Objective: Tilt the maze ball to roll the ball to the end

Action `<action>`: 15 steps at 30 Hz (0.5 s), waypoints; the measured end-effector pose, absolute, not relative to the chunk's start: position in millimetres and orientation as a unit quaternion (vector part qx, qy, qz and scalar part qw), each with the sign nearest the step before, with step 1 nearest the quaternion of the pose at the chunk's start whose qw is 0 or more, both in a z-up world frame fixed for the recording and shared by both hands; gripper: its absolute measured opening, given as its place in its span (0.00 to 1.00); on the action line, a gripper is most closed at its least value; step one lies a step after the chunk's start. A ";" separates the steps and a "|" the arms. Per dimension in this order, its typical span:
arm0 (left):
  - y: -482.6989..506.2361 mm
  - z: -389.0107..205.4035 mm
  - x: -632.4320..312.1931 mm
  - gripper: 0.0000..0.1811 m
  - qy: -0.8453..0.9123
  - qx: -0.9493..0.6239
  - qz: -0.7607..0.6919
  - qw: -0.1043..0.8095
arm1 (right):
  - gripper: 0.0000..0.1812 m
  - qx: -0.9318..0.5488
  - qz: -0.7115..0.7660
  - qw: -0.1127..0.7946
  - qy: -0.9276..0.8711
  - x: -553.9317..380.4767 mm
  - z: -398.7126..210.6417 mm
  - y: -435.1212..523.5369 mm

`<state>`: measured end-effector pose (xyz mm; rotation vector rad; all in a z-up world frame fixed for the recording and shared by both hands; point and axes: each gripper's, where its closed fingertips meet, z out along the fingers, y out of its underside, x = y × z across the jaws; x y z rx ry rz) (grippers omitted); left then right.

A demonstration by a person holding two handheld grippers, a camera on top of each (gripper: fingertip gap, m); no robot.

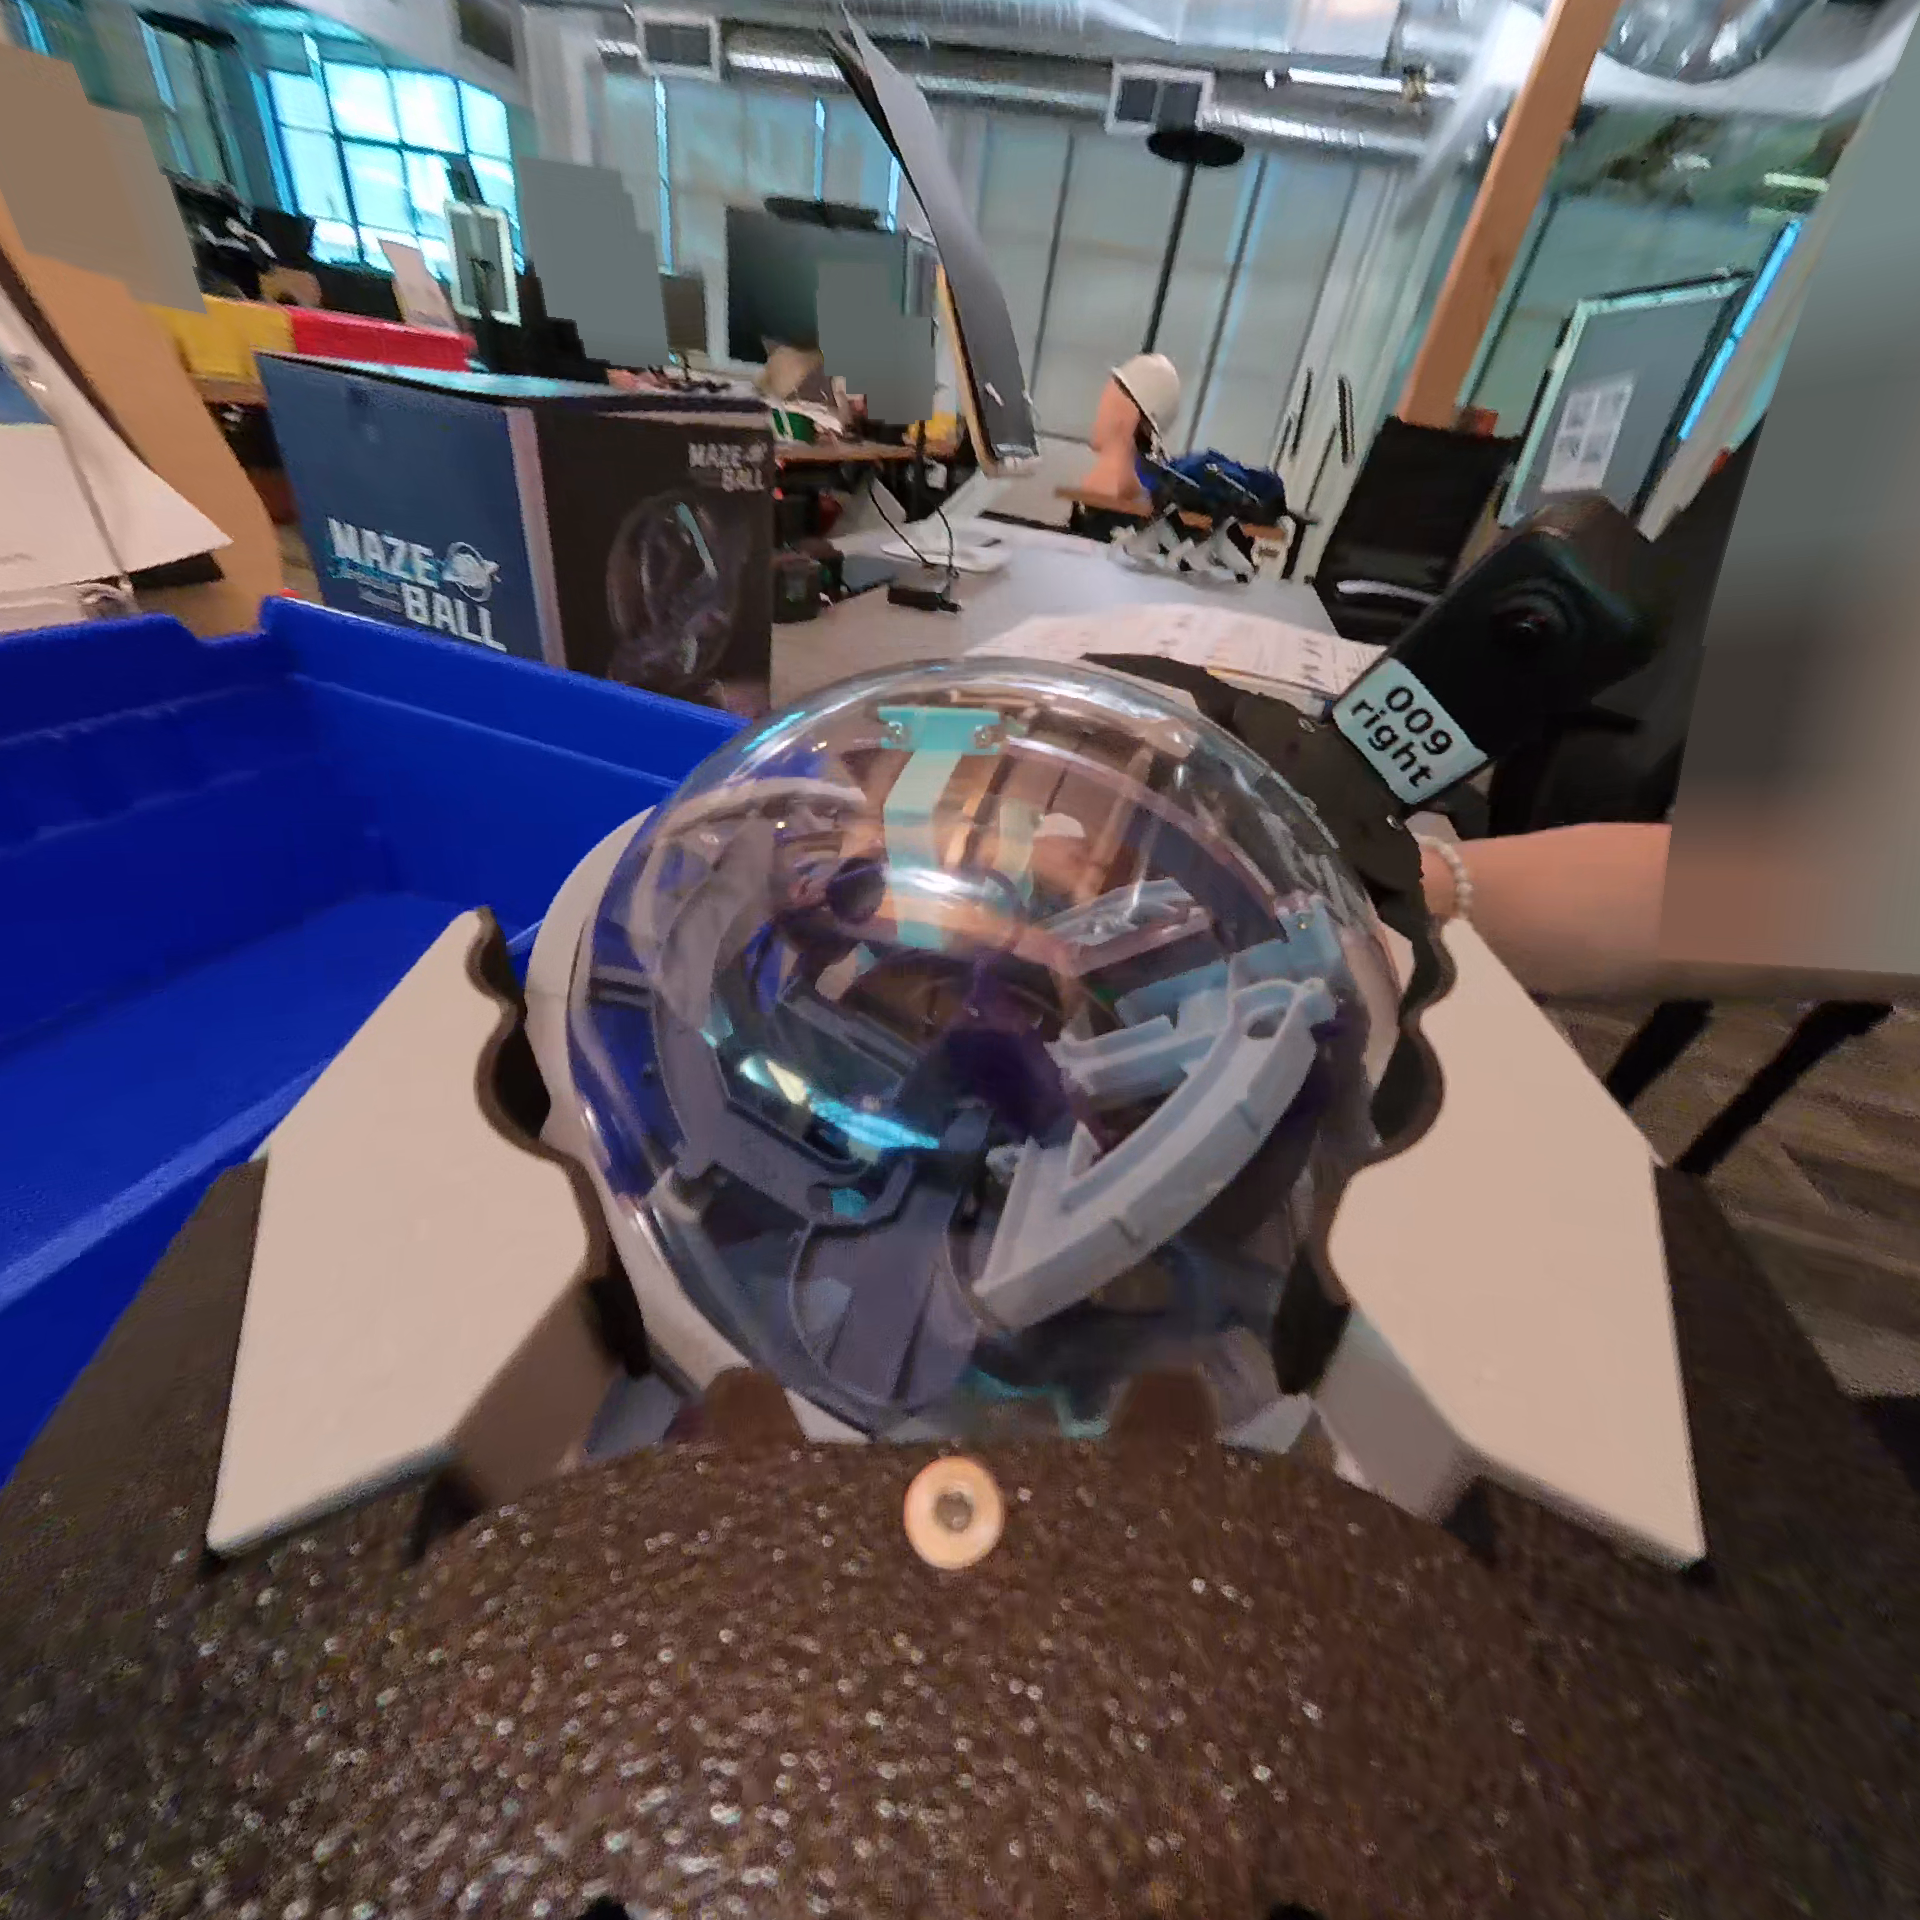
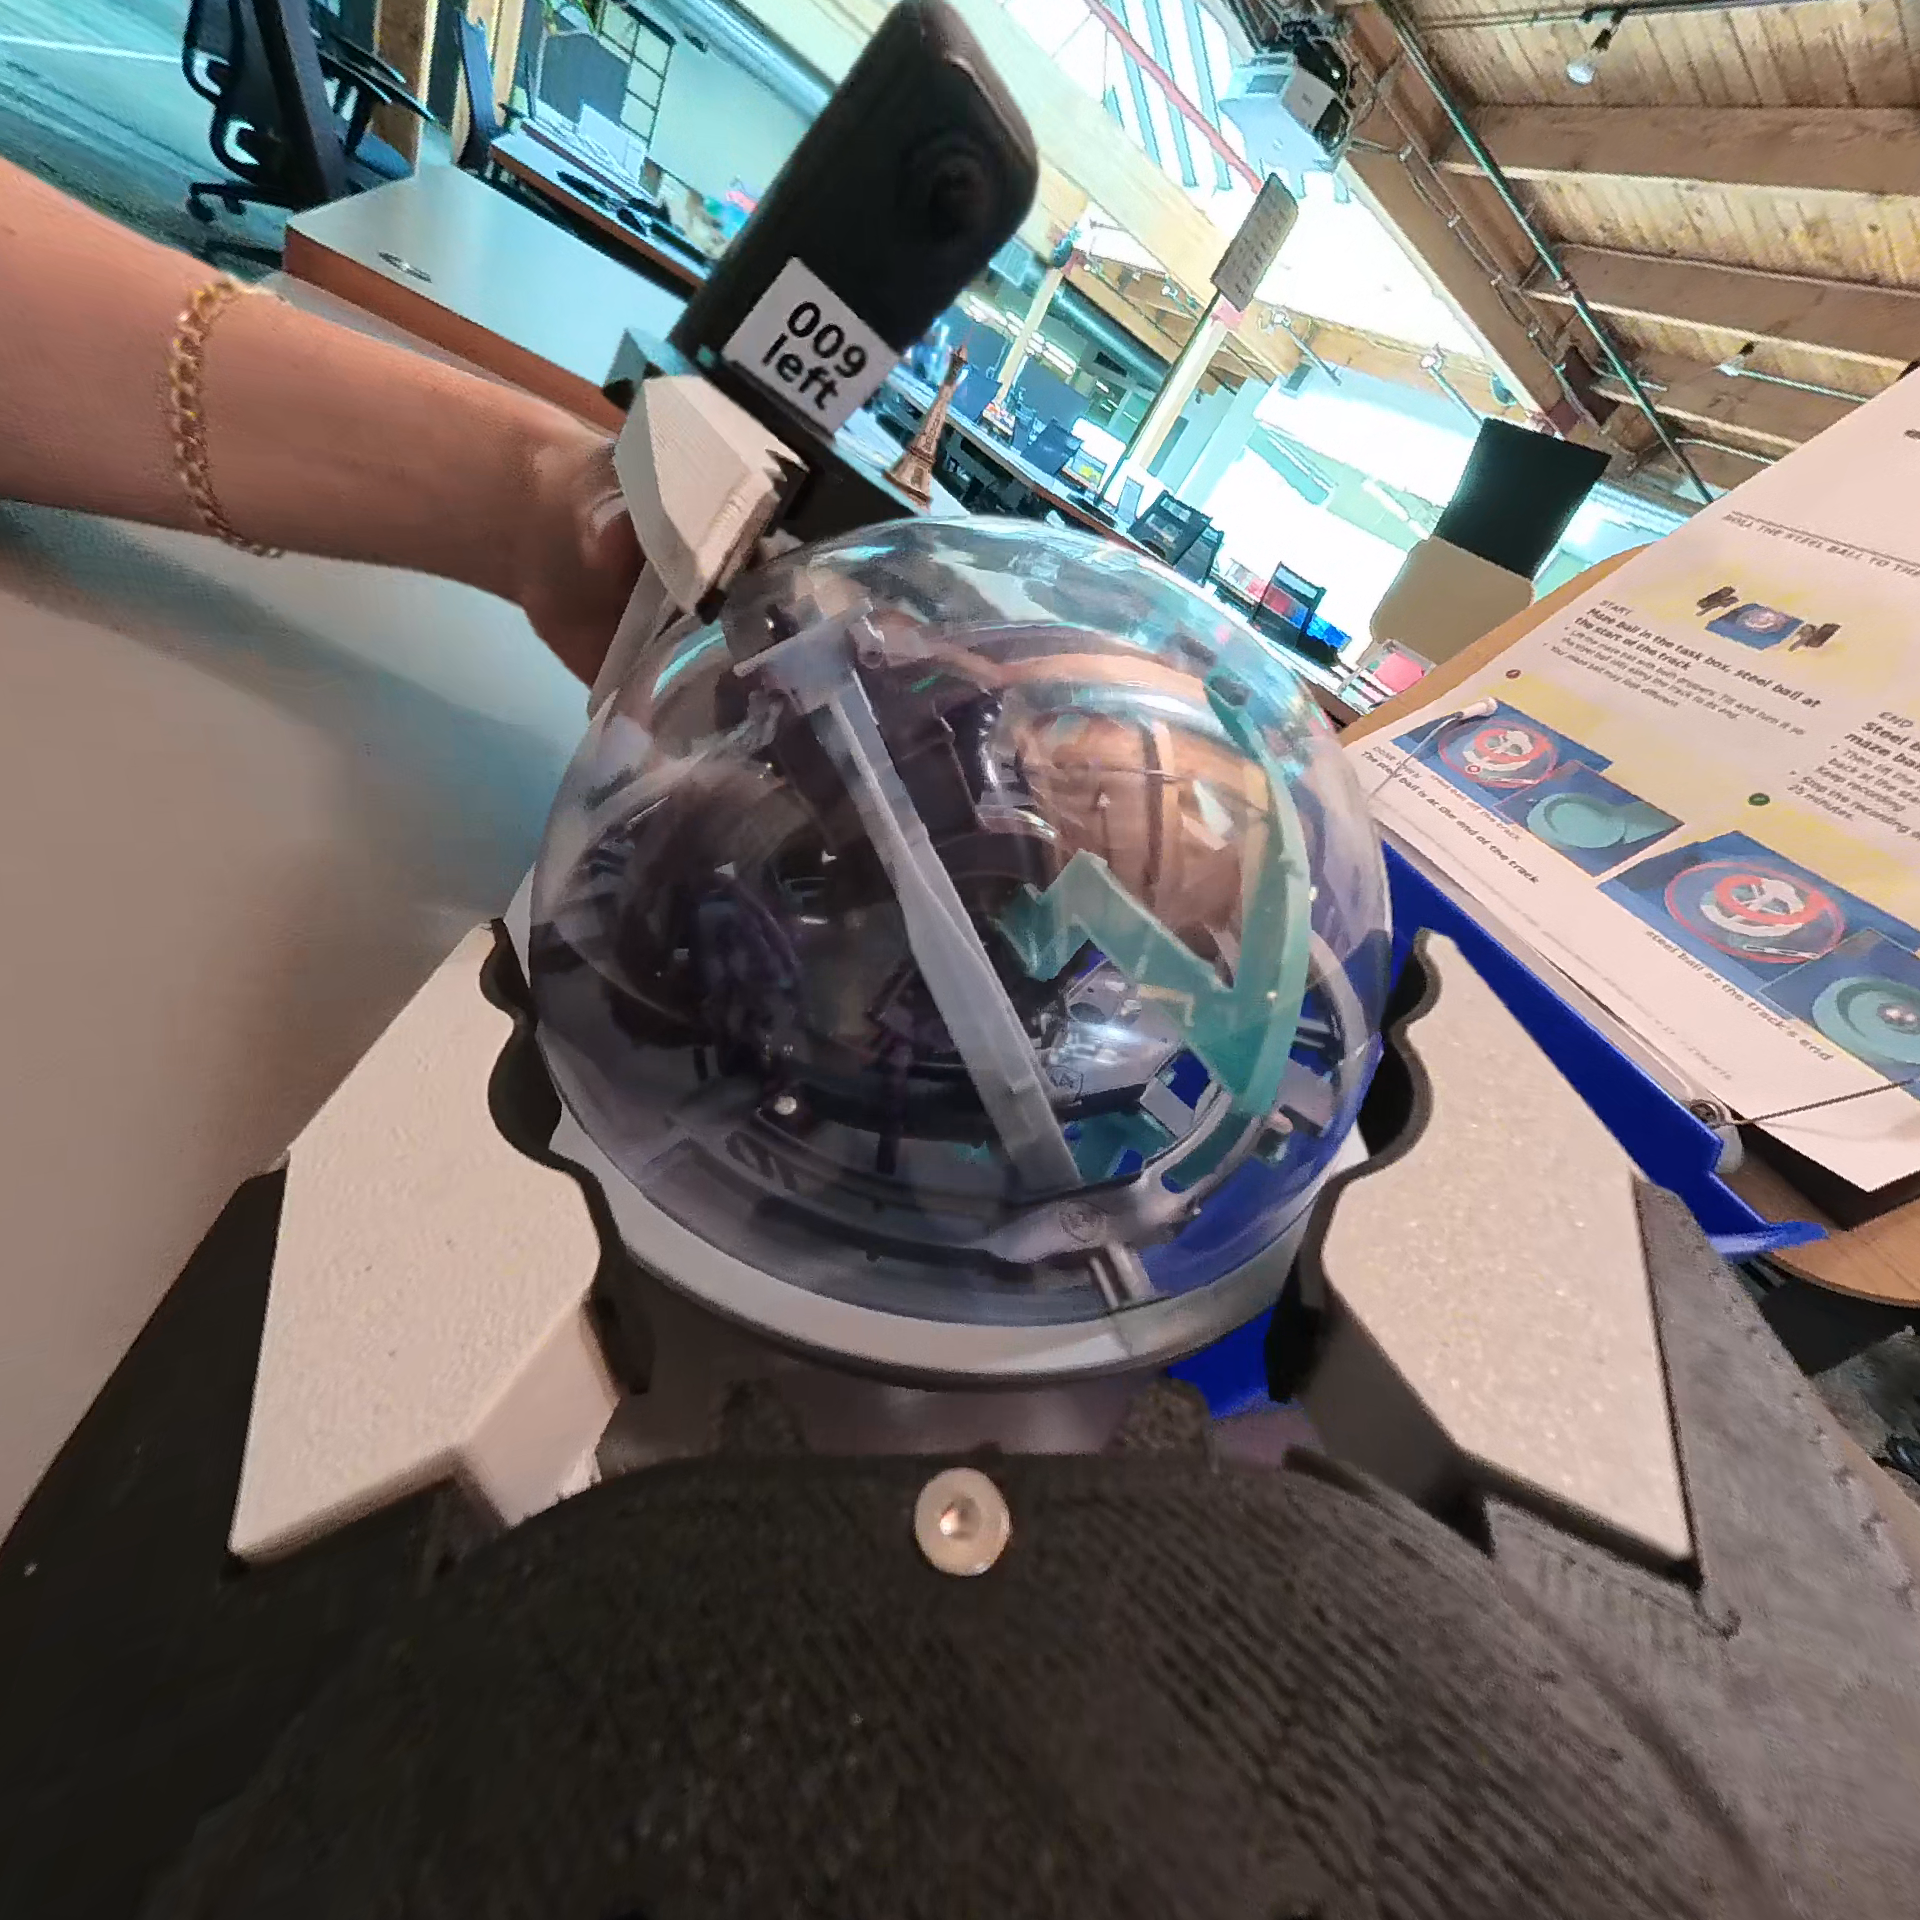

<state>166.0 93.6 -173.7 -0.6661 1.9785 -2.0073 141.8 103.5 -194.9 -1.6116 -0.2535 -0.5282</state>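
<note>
Two grippers' fingers (image 1: 395,1195) (image 2: 1496,1247) clamped on the maze ball (image 1: 977,1039) beside a blue bin (image 1: 208,935).

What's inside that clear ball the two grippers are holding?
Inside the maze ball are curved plastic tracks: grey, dark purple and teal pieces crossing one another. The small steel ball isn't visible; tracks, reflections and blur may be hiding it.

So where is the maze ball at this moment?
The maze ball fills the centre of both wrist views, held between the left gripper and the right gripper, with the blue bin just beside it.
</note>
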 end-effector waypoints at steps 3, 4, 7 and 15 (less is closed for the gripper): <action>89.4 -174.1 168.3 0.87 0.691 -0.216 -0.681 0.114 | 0.86 -0.708 -0.239 0.656 -0.106 144.2 -194.9 100.7; 88.5 -173.9 168.8 0.87 0.691 -0.214 -0.681 0.113 | 0.86 -0.706 -0.240 0.658 -0.105 144.7 -194.8 100.1; 88.9 -172.3 169.1 0.87 0.676 -0.214 -0.695 0.121 | 0.86 -0.705 -0.240 0.660 -0.105 144.8 -194.6 99.9; 107.4 -157.0 158.3 0.84 0.650 -0.166 -0.690 0.272 | 0.86 -0.702 -0.251 0.657 -0.110 141.8 -194.0 104.2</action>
